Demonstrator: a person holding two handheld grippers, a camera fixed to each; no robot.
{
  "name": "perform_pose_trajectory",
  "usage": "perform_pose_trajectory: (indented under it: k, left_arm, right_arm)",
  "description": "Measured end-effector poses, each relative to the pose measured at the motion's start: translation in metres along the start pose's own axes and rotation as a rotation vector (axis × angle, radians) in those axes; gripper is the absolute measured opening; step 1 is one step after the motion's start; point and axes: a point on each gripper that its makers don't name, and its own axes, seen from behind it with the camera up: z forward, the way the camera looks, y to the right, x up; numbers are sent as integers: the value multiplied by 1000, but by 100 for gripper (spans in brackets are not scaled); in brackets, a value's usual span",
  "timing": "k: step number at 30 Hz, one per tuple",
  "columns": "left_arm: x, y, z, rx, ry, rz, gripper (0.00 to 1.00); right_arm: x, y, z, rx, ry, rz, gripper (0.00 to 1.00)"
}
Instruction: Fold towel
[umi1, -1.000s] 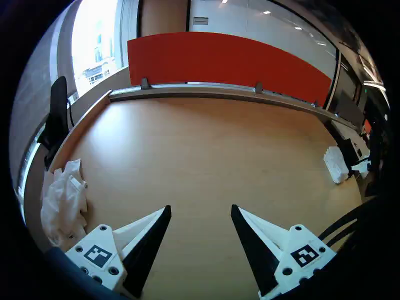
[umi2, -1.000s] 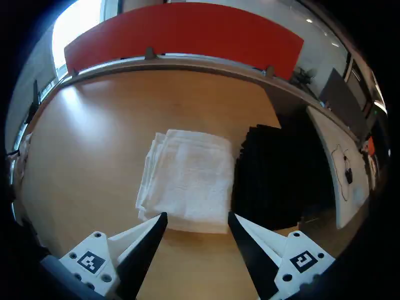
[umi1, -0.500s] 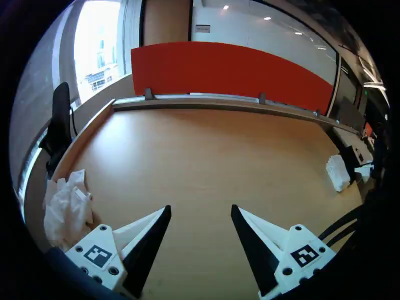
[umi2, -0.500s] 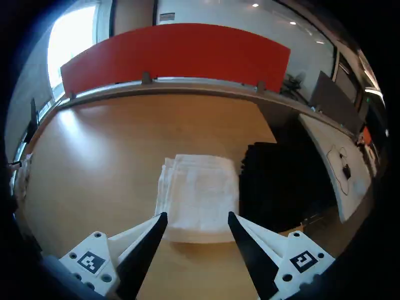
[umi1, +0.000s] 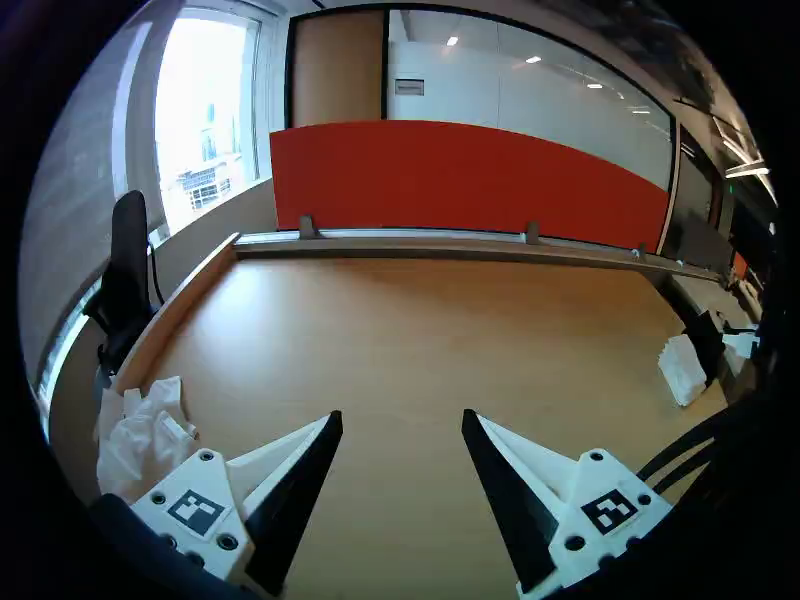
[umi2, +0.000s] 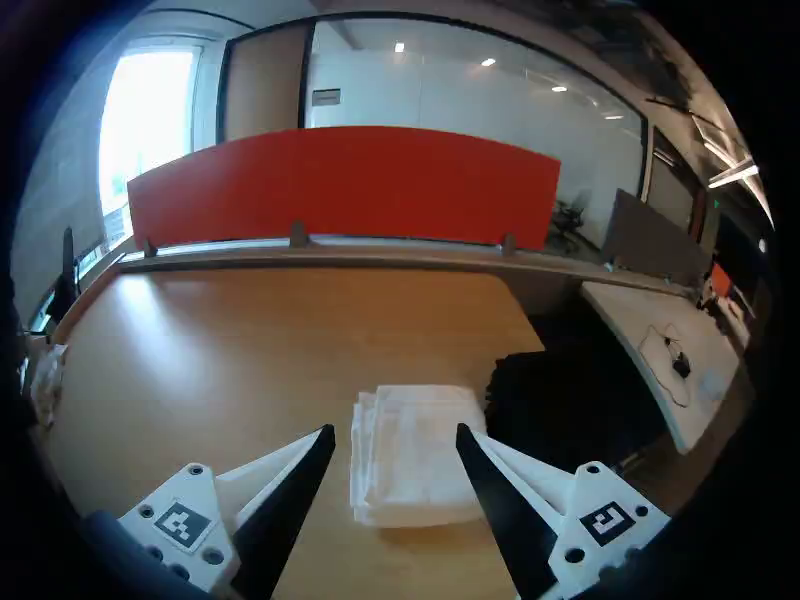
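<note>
- The towel (umi2: 415, 455) lay on the wooden table (umi2: 230, 360) as a squared white stack. In the right gripper view it sat just ahead of the fingertips, in the gap between the two fingers and a little toward the right one.
- The right gripper (umi2: 393, 430) had its fingers spread wide, with nothing between them. They appeared to hang above the stack rather than touch it.
- The left gripper (umi1: 401, 415) was likewise spread and empty, with bare table ahead of its tips.
- Outside its left finger lay a crumpled white cloth (umi1: 140, 440). Far beyond its right finger sat a small white folded bundle (umi1: 683, 368), probably the same towel.
- Judging by the neat stack, the folding looked done, and the step in hand seemed to be drawing clear of it.
- To do that well, the fingers should remain apart and rise straight off, so that no tip catches a layer and drags the edges askew.
- If the near edge needed tidying, a light flat press would serve better than a pinch.
- Both grippers pointed forward, roughly level and only slightly tipped toward the table. The red divider (umi2: 340, 185) stood straight across ahead of them.
</note>
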Motion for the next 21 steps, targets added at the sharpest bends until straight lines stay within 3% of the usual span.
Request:
perform_pose_trajectory:
  k: [11,21]
  left_arm:
    - [42,-10,-1,22,159,-7,88]
    - [99,-26,-19,61,356,-8,88]
  right_arm:
    - [52,-19,-18,-2,210,28,93]
    - [90,-30,-35,-9,345,36,93]
